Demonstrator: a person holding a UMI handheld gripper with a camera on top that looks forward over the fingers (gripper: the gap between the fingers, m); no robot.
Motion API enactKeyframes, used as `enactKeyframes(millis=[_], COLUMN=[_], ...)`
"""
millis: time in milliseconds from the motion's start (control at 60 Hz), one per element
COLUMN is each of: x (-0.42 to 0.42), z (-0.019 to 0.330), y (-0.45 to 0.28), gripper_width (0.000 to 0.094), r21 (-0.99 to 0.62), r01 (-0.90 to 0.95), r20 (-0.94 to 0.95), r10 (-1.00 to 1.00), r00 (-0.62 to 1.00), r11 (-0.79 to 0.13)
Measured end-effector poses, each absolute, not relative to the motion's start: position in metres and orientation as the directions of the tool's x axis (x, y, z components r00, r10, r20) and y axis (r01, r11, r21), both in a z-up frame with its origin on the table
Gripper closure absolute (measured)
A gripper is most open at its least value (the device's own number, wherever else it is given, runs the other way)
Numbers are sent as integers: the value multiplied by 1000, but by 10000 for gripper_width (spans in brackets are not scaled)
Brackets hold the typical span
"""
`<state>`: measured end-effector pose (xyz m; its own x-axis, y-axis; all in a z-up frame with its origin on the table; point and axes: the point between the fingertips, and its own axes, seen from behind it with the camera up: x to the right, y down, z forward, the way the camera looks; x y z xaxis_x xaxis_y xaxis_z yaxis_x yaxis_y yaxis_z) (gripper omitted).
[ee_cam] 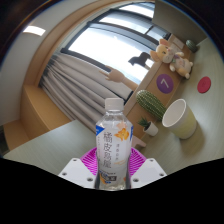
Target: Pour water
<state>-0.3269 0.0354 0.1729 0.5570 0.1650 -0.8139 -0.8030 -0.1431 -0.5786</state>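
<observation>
A clear plastic bottle (115,140) with a white cap and a white label with blue and orange print stands between my fingers. My gripper (113,168) is shut on the bottle, its magenta pads (90,165) pressed against both sides of the lower part. The bottle is held up and the whole scene is tilted. A pale yellow-white cup (181,118) stands on the wooden table (190,95) to the right of the bottle and beyond the fingers.
A green cactus plant (151,104) in a small pot stands between the bottle and the cup. Plush toys (178,60) and pink coasters (165,84) lie farther back on the table. Grey curtains (70,80) and a window fill the background.
</observation>
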Motion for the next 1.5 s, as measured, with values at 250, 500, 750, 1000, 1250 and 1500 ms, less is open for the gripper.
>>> enactKeyframes(millis=[250,500,750,1000,1250,1500], x=[-302,-265,-232,-247,-244,-144], z=[180,187,190,224,296,313], y=[80,107,112,110,100,99], gripper_width=[588,591,589,576,576,579], r21=[72,506,725,471,-550,-963], r01=[-984,-857,-686,-876,-834,-261], r20=[-993,-849,-670,-860,-818,-258], r10=[82,116,169,170,240,45], r00=[-86,-515,-723,-482,524,965], r11=[-160,-101,-57,-103,-53,74])
